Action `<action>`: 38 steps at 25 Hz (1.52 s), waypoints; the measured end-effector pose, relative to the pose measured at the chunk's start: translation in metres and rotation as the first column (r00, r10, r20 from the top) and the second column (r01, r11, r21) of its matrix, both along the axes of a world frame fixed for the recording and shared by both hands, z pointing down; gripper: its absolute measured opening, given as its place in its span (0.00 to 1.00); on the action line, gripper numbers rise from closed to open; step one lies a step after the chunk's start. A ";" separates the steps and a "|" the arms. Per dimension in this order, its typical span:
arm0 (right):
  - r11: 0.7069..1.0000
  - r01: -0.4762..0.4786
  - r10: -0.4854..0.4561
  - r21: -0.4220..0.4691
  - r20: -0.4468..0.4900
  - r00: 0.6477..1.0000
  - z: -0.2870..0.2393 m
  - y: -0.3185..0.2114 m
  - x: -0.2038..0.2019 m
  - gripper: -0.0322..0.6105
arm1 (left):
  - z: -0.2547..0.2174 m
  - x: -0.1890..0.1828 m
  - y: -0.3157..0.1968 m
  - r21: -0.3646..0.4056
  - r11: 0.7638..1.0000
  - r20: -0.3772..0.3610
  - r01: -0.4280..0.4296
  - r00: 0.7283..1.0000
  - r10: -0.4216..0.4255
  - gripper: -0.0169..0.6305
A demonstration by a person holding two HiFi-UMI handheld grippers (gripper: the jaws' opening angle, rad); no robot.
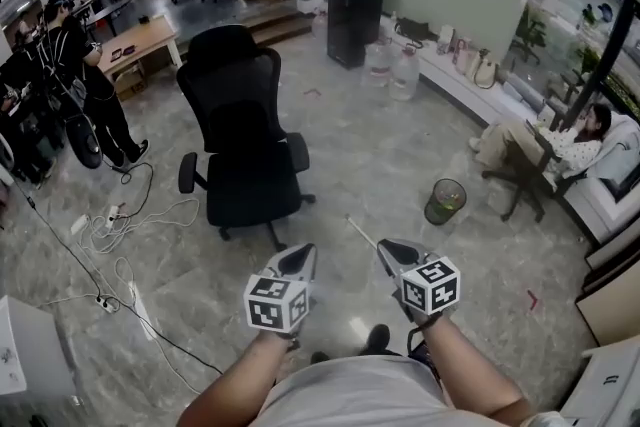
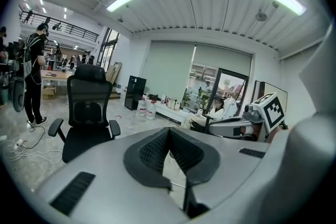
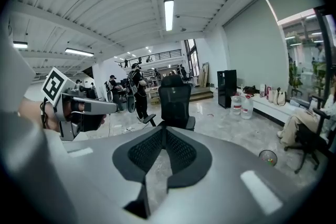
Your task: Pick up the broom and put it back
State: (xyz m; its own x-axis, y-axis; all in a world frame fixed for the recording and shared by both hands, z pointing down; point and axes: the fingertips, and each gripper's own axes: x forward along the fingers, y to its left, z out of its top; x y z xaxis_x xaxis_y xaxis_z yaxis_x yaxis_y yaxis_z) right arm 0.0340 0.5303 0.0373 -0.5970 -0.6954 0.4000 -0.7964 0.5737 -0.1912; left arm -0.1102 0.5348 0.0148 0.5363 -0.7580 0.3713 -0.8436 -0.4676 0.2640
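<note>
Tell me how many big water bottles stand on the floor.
2. One water bottle stands on the floor just right of the black cabinet; the second stands beside it, farther from the cabinet. Others may be hidden behind furniture.

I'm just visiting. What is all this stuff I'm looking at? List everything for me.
office chair: one, black, mid-floor, ahead of both grippers
cabinet: one, black, by the far wall
water jugs: two, clear, on the floor right of the cabinet
waste bin: one, green, on the floor at right
power strip and cables: several, white and black, on the floor at left
desk: one, wooden, far left
standing people: several, dark clothes, far left
seated person: one, light clothes, right edge
left gripper: one, grey with a marker cube, jaws together, empty
right gripper: one, the same, jaws together, empty
</note>
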 end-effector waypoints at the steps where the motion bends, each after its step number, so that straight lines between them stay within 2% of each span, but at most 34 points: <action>1: 1.000 0.001 -0.001 -0.001 -0.001 1.000 0.003 -0.010 -0.001 0.09 | 0.002 -0.003 -0.008 0.001 1.000 -0.003 0.007 1.000 -0.007 0.04; 5: 1.000 0.012 -0.012 -0.007 -0.008 1.000 0.017 -0.050 -0.007 0.09 | 0.012 -0.018 -0.042 -0.012 0.999 -0.029 0.043 0.999 -0.043 0.04; 9: 1.000 0.021 -0.021 -0.019 -0.001 1.000 0.036 -0.118 0.000 0.09 | 0.028 -0.026 -0.099 -0.025 0.996 -0.020 0.080 0.997 -0.081 0.04; 14: 0.997 0.057 -0.057 -0.053 -0.003 0.998 0.073 -0.223 0.024 0.11 | 0.053 -0.011 -0.194 -0.044 0.990 -0.011 0.135 0.991 -0.135 0.04; 19: 0.982 0.141 -0.143 -0.128 -0.008 0.990 0.111 -0.336 0.040 0.14 | 0.085 0.019 -0.308 -0.101 0.977 0.010 0.187 0.982 -0.187 0.04; 23: 0.953 0.225 -0.234 -0.201 -0.022 0.972 0.144 -0.408 0.037 0.15 | 0.116 0.033 -0.389 -0.166 0.960 0.018 0.226 0.974 -0.226 0.04; 29: 0.888 0.306 -0.352 -0.345 -0.080 0.933 0.228 -0.479 0.020 0.21 | 0.196 0.026 -0.474 -0.264 0.923 0.036 0.279 0.959 -0.280 0.04; 34: 0.857 0.261 -0.362 -0.445 -0.158 0.919 0.345 -0.544 0.014 0.25 | 0.279 0.014 -0.535 -0.321 0.903 0.009 0.285 0.955 -0.298 0.04; 38: 0.810 0.168 -0.314 -0.562 -0.173 0.933 0.458 -0.563 0.026 0.26 | 0.371 0.029 -0.545 -0.435 0.877 0.020 0.203 0.976 -0.216 0.04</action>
